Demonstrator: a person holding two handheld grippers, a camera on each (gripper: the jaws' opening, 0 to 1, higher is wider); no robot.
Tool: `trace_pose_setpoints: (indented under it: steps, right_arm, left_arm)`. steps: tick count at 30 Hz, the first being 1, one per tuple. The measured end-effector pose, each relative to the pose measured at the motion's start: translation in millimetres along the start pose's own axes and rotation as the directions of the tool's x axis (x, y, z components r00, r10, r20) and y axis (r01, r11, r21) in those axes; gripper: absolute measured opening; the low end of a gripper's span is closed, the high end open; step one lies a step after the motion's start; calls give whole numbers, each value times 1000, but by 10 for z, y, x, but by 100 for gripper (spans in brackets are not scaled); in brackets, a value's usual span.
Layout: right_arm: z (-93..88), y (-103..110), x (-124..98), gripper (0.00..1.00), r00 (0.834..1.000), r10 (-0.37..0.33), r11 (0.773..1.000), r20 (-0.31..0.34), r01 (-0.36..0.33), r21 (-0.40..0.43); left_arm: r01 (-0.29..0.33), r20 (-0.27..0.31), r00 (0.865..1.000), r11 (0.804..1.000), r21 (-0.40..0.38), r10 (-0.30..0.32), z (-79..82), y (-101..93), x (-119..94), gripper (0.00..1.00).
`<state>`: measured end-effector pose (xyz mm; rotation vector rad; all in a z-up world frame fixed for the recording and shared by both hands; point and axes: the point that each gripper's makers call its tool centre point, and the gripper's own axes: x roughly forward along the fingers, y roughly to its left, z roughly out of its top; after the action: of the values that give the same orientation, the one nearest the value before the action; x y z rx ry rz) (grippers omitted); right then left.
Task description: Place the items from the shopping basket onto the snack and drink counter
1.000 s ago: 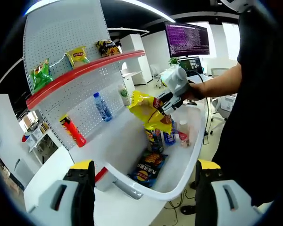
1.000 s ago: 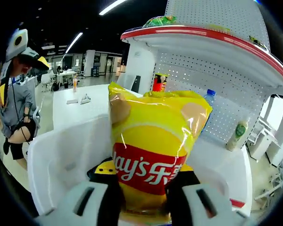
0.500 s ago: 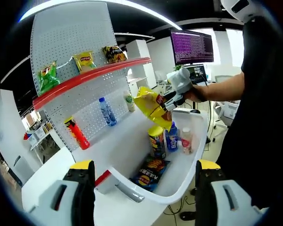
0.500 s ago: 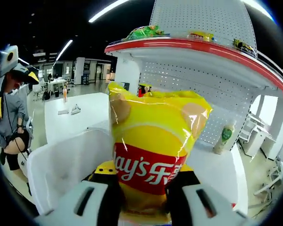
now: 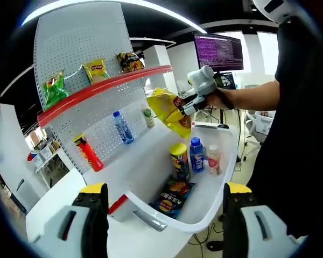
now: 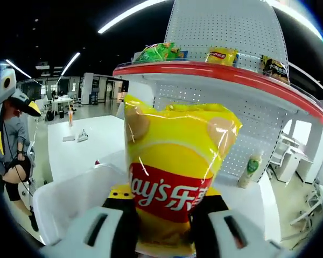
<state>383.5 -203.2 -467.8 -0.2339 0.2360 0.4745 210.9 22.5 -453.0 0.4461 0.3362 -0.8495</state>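
My right gripper (image 6: 160, 226), clamped on the yellow chip bag (image 6: 175, 172), has risen clear of the shopping basket (image 5: 218, 177) toward the red shelf (image 6: 215, 72), while my left gripper (image 5: 160, 226) waits wide open.

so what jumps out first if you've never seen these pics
The yellow chip bag pinched in the right gripper, held above the white basket. Behind it stands the pegboard counter with its red shelf carrying snack bags, and a blue-capped water bottle below.
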Motion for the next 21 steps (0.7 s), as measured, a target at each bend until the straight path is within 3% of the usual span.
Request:
trace_pose_setpoints:
  steps: [21]
  right_arm:
    - [462,-216,-76,36,997,-23,1000,78,24,-13]
  left_arm:
    - [-23,-1,1000,1000,-10,23,-40,-7,-56,87]
